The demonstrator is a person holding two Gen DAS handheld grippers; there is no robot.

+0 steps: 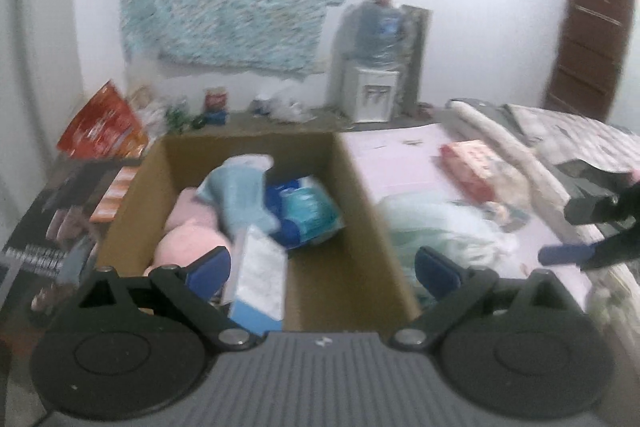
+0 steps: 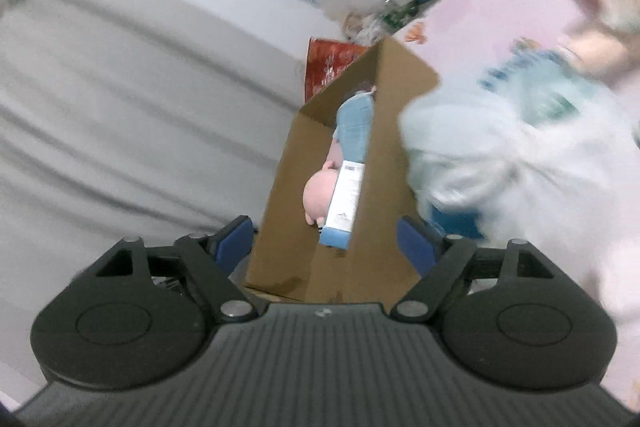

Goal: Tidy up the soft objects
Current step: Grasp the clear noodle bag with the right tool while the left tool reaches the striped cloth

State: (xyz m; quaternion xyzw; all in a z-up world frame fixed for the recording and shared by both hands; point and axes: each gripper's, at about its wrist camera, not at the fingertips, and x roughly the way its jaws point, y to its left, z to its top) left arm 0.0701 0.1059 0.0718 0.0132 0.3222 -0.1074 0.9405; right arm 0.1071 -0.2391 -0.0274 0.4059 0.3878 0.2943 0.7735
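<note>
- While both hover spread wide and empty, left claw point(image 1: 322, 267) sits over the cardboard box point(image 1: 352, 183)
- right claw point(image 2: 324, 245) points at it sideways
- pink plush point(image 1: 188, 243) inside

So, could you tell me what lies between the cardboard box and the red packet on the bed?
In the left wrist view, only bare pink sheet lies between cardboard box and red packet.
</note>
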